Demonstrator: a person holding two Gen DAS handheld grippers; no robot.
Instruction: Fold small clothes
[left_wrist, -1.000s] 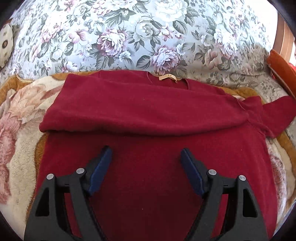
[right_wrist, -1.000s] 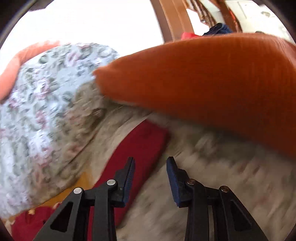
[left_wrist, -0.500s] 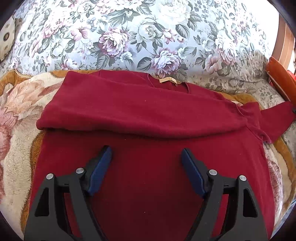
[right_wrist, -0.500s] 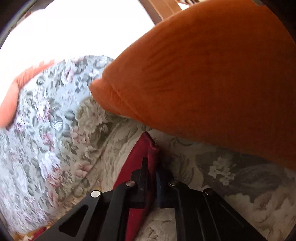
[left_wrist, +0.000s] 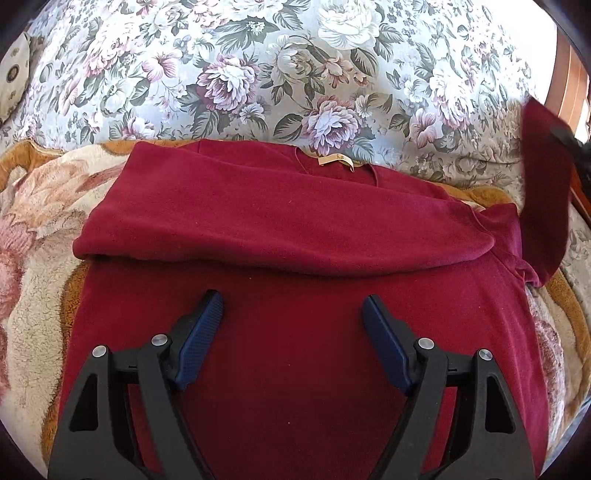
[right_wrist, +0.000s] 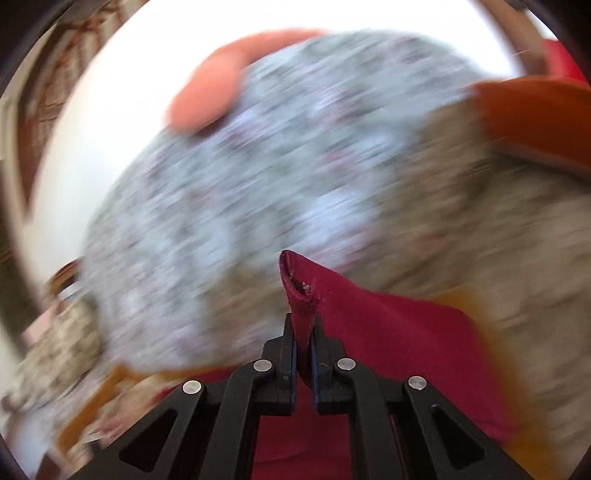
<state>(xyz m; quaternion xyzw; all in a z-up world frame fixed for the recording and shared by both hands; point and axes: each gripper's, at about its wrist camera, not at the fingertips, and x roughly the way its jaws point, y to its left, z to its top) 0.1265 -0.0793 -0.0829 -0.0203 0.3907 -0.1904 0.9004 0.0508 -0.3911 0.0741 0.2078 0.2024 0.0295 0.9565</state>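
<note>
Now, left gripper (left_wrist: 291, 332) fingers wide over red sweater (left_wrist: 295, 369) (empty), right gripper (right_wrist: 303, 332) pinching its sleeve (right_wrist: 301, 295).

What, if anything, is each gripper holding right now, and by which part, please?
The right gripper is shut on the red sweater, pinching the cuff end of its sleeve. The left gripper is open above the sweater, holding nothing.

Floral cushion (left_wrist: 295, 66) at the back, plush flowered blanket (left_wrist: 33, 258) spread in front of it, orange pillow (right_wrist: 535, 118) off to the right, wooden frame (left_wrist: 570, 88) behind.
</note>
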